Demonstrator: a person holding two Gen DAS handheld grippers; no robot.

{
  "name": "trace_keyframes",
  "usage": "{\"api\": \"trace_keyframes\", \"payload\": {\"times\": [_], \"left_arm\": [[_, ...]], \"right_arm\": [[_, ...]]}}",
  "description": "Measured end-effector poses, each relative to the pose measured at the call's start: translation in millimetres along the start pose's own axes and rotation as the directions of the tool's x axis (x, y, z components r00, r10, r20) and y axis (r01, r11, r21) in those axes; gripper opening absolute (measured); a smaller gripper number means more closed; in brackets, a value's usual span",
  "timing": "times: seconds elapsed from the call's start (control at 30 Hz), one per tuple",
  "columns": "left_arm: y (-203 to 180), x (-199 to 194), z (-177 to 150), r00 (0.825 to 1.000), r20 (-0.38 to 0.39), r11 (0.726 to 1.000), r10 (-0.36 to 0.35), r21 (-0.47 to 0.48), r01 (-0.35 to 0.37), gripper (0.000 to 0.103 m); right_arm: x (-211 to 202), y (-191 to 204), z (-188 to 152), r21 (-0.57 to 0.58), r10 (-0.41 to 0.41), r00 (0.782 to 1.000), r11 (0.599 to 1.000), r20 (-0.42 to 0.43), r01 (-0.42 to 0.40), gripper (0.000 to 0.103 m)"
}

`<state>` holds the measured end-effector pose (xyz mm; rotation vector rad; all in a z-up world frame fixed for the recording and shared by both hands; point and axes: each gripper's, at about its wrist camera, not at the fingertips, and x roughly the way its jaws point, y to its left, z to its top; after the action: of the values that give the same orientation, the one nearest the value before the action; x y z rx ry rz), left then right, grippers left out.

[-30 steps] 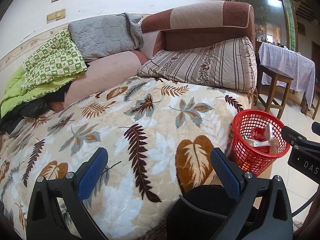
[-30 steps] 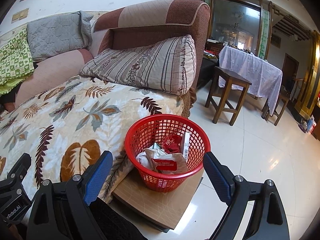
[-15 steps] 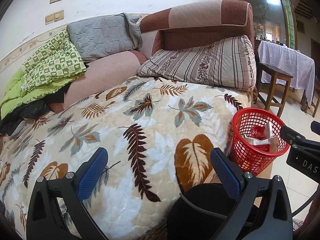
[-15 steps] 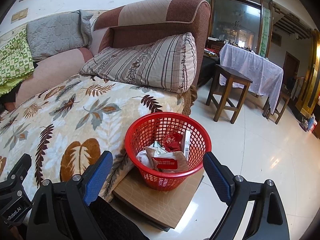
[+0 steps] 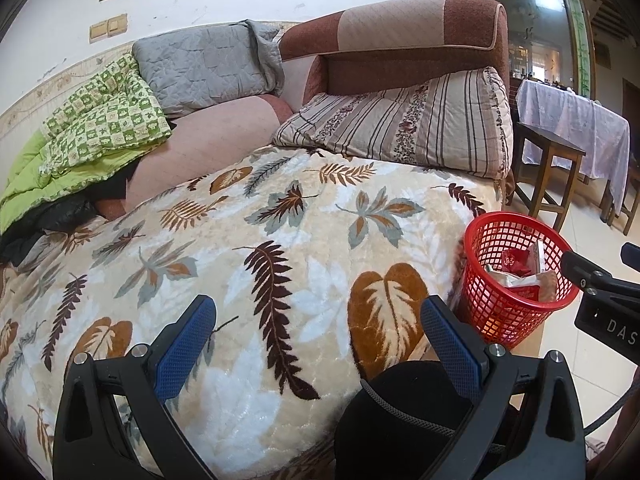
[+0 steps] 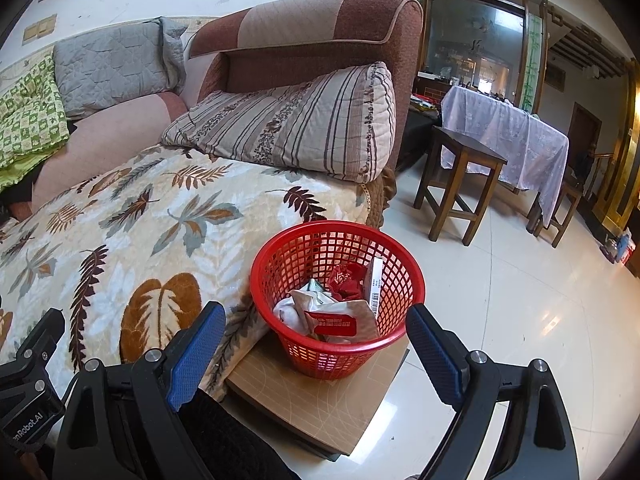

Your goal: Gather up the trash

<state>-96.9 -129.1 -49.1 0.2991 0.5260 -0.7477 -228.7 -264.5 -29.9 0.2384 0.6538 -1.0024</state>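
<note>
Landmark: red basket (image 6: pixel 337 307) – stands on a flat brown board (image 6: pixel 320 408) on the pale tiled floor, touching the sofa's front edge.
Green quilt (image 5: pixel 100 120): far left of the basket, heaped on the sofa back.
Grey cushion (image 5: pixel 208 64): left of the basket, against the wall.
Leaf blanket (image 5: pixel 256 248): spread over the seat, directly left of the basket.
Left gripper (image 5: pixel 316 344): left of the basket, above the blanket; blue fingers spread wide, nothing between them.
Striped pillow (image 6: pixel 296 124): behind the basket, leaning on the sofa arm.
Trash (image 6: pixel 332 308): inside the basket – crumpled white wrappers, a red packet, a slim white box upright at the right wall.
Right gripper (image 6: pixel 316 348): just in front of the basket; fingers released, empty.
Wooden stool (image 6: pixel 456 184): right of and behind the basket.
Cloth-covered table (image 6: pixel 516 136): further right, beyond the stool.
</note>
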Motion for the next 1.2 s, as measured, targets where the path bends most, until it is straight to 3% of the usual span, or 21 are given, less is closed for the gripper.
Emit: {"api": "trace_keyframes", "payload": {"times": [0.8, 0.9, 1.0, 1.13, 1.2], "left_arm": [[8.6, 8.6, -1.4, 0.999, -0.035, 1.0, -0.019, -0.015, 0.019, 0.102], [26.2, 12.9, 0.8, 0.999, -0.044, 0.999, 0.018, -0.047, -0.02, 0.102], [64.4, 19.7, 4.8, 0.994, -0.077, 0.986, 0.079, -0.142, -0.089, 0.102], [124.9, 33.6, 2.0, 0.972, -0.155, 0.939, 0.176, -0.271, -0.213, 0.102], [159.4, 43.3, -5.2, 0.946, -0.22, 0.894, 0.237, -0.332, -0.301, 0.102]], "right_arm": [[9.8, 6.8, -3.1, -0.037, 0.035, 0.999, 0.999, -0.008, -0.036, 0.094], [14.5, 26.4, 7.6, -0.113, 0.076, 0.997, 0.991, -0.003, -0.076, 0.094], [20.6, 62.4, 29.3, -0.209, 0.162, 0.986, 0.964, -0.031, -0.165, 0.094], [37.5, 128.7, 53.9, -0.277, 0.286, 0.953, 0.912, -0.105, -0.304, 0.097], [55.8, 172.7, 58.1, -0.292, 0.338, 0.922, 0.877, -0.19, -0.381, 0.099]]}}
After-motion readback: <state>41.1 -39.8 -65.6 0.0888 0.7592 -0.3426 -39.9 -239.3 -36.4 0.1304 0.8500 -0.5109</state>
